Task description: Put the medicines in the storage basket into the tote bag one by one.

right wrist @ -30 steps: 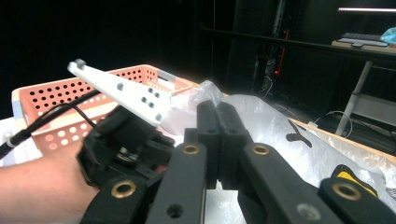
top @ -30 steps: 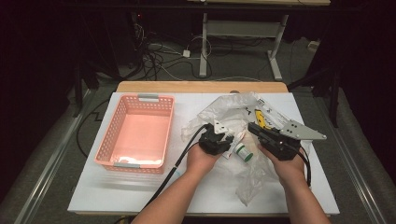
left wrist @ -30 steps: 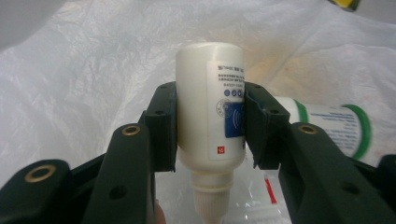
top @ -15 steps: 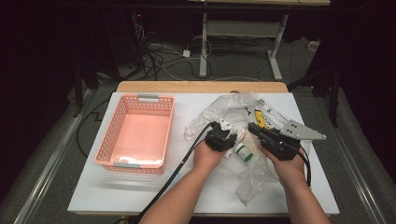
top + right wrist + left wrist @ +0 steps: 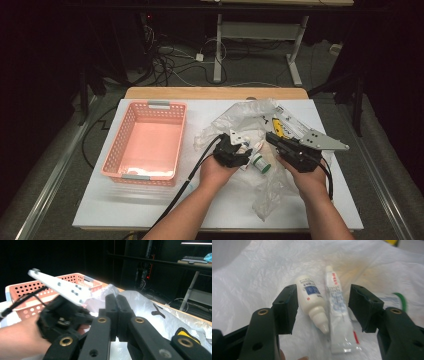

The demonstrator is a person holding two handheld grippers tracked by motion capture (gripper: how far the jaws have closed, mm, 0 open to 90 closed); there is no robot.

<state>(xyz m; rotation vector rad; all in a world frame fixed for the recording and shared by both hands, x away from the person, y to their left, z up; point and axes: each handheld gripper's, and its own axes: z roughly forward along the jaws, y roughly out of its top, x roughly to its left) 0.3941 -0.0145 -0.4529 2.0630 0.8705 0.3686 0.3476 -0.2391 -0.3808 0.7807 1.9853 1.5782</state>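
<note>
White dropper bottle point(image 5: 310, 297) and tube point(image 5: 339, 315) between left gripper point(image 5: 323, 311) jaws, just opened, untouched; right gripper point(image 5: 116, 315) jaws pressed together, empty.

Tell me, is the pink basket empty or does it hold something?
Empty. In the high view the pink basket shows only its bare floor; the items lie on the plastic bag.

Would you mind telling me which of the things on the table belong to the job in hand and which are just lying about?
In the job:
- left gripper, jaws just opened, around but not pressing
- small white dropper bottle
- white tube
- clear plastic bag beneath them
- right gripper, shut

Lying about:
- pink basket, nothing in it
- green-capped bottle
- yellow item in the bag
</note>
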